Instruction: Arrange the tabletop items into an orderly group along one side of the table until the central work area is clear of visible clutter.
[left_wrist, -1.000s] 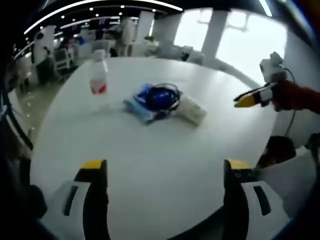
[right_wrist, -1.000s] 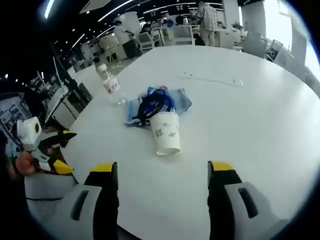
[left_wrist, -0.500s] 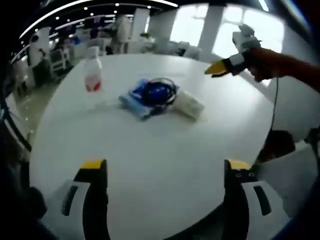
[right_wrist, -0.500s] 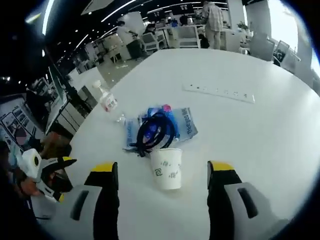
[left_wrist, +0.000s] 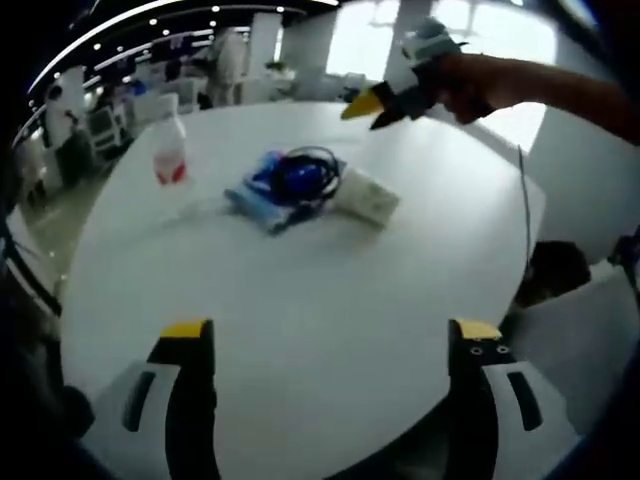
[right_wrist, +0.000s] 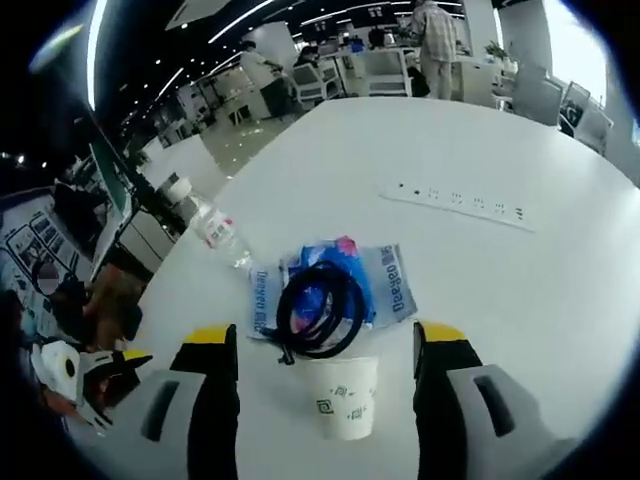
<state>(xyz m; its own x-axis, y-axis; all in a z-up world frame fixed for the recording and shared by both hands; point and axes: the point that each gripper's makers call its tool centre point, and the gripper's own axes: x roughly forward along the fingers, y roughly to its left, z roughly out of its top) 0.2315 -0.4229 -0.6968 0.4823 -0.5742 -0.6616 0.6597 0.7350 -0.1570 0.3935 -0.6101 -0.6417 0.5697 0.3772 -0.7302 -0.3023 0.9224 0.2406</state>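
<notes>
Our right tool (right_wrist: 320, 345) is spread wide, empty, above the paper cup (right_wrist: 345, 395) on the white counter (right_wrist: 520, 290); beyond it lie the black cable coil (right_wrist: 318, 305), blue packet (right_wrist: 385, 285) and bottle (right_wrist: 205, 222). Our left tool (left_wrist: 325, 345) is also spread, touching nothing.

The coiled black cable (right_wrist: 320, 310) hides the middle of the blue packet (right_wrist: 385, 285), whose print is partly legible only; bottle (left_wrist: 168, 150) label blurred; paper cup (right_wrist: 343, 397) markings too small to read

Bright window glare, ceiling strip lights, soft blur, fisheye-warped edges.
</notes>
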